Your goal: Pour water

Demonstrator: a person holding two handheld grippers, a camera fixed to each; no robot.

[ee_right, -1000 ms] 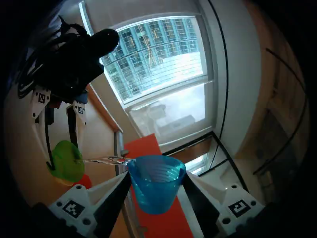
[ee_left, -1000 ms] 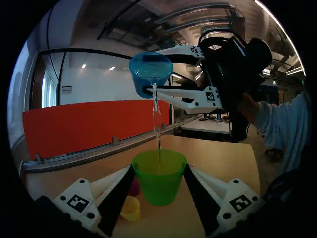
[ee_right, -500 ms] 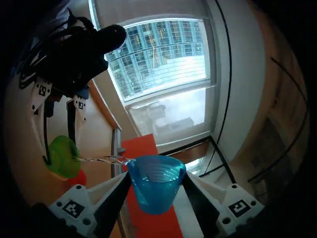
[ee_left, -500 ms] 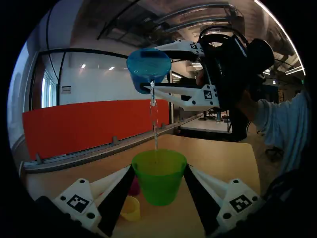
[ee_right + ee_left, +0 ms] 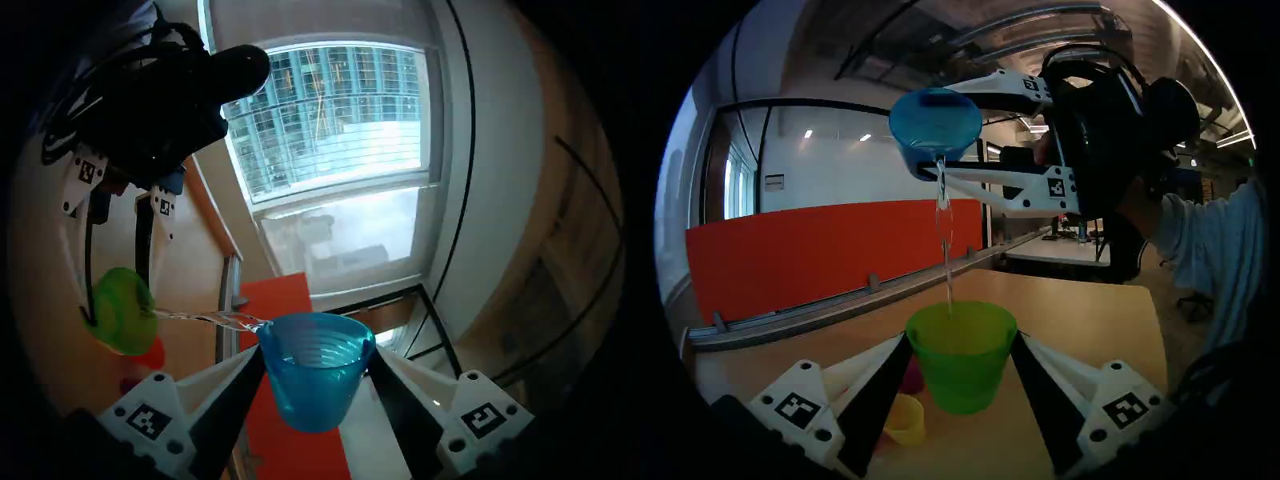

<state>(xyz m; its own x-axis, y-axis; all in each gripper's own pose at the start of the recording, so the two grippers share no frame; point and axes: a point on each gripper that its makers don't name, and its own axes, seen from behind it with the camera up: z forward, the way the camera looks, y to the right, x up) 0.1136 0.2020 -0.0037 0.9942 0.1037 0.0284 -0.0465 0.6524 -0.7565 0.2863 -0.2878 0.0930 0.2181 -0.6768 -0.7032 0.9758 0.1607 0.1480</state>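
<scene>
Now right claw [image 5: 316, 354] pinches a tilted blue cup [image 5: 314, 388] up high, a water stream [image 5: 943, 240] falling into the green cup [image 5: 962, 368] below. Left claw [image 5: 961, 342] pinches the green cup upright over the surface [image 5: 1088, 312].

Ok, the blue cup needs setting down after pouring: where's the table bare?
Bare table runs behind and right of the green cup, out to its far edge. Left of that cup is crowded: a small yellow cup and a pink item sit there.

Light wooden table [image 5: 1088, 312], small yellow cup [image 5: 904, 418] and pink item [image 5: 913, 374] side by side on it
</scene>
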